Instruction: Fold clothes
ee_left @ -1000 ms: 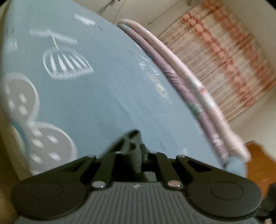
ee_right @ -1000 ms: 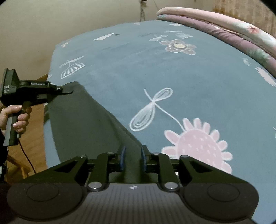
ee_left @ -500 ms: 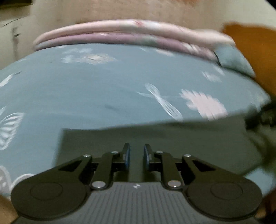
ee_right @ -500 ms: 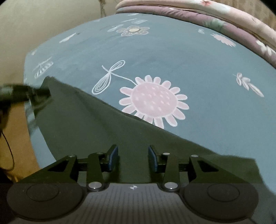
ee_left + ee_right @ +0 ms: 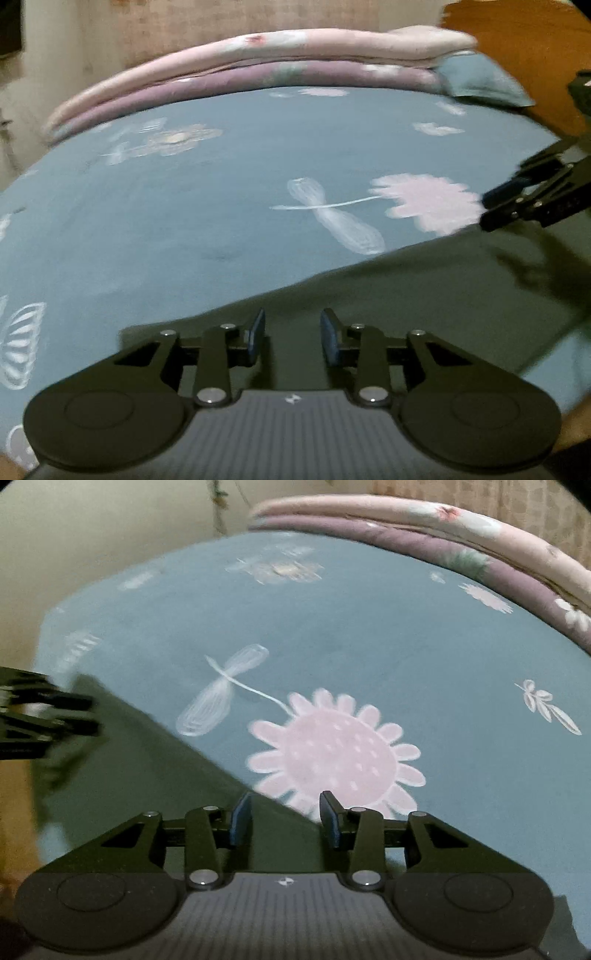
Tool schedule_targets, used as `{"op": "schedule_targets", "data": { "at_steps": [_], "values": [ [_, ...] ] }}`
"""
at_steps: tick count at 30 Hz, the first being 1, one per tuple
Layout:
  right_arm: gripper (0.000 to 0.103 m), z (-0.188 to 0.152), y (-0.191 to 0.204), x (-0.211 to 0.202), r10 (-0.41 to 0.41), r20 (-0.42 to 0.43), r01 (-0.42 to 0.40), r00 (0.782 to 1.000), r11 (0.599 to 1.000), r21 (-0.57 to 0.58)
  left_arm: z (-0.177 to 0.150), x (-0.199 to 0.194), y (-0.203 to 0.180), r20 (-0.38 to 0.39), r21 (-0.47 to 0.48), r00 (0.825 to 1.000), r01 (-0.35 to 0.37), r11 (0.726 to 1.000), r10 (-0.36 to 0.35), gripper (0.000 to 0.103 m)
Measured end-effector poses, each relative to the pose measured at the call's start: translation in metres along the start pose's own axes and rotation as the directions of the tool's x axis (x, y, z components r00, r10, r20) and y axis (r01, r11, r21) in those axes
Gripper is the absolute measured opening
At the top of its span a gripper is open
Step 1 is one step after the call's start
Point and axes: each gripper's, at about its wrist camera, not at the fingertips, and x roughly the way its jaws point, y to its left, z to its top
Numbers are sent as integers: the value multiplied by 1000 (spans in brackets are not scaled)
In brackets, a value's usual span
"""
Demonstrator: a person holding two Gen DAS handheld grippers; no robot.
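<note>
black linkage arms, blue-padded fingers (image 5: 256,332), silver screws

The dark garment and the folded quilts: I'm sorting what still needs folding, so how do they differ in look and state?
The dark garment is plain dark olive; the folded quilts are pink and mauve with floral prints. The garment lies spread flat in a thin layer at the bed's near edge, under both open grippers; the quilts sit stacked thick along the far side. Both rest on the blue patterned bedsheet.

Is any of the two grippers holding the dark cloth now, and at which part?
Neither. The left gripper and right gripper have just been opening; the dark cloth lies loose on the bed.
</note>
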Motion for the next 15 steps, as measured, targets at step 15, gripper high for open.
{"op": "schedule_targets", "data": {
  "at_steps": [15],
  "values": [
    [54,-93,20,-44,-35,-65,29,997,995,-93,-22,8,-63,-115,163,972,220,962,-203,43]
  ]
}}
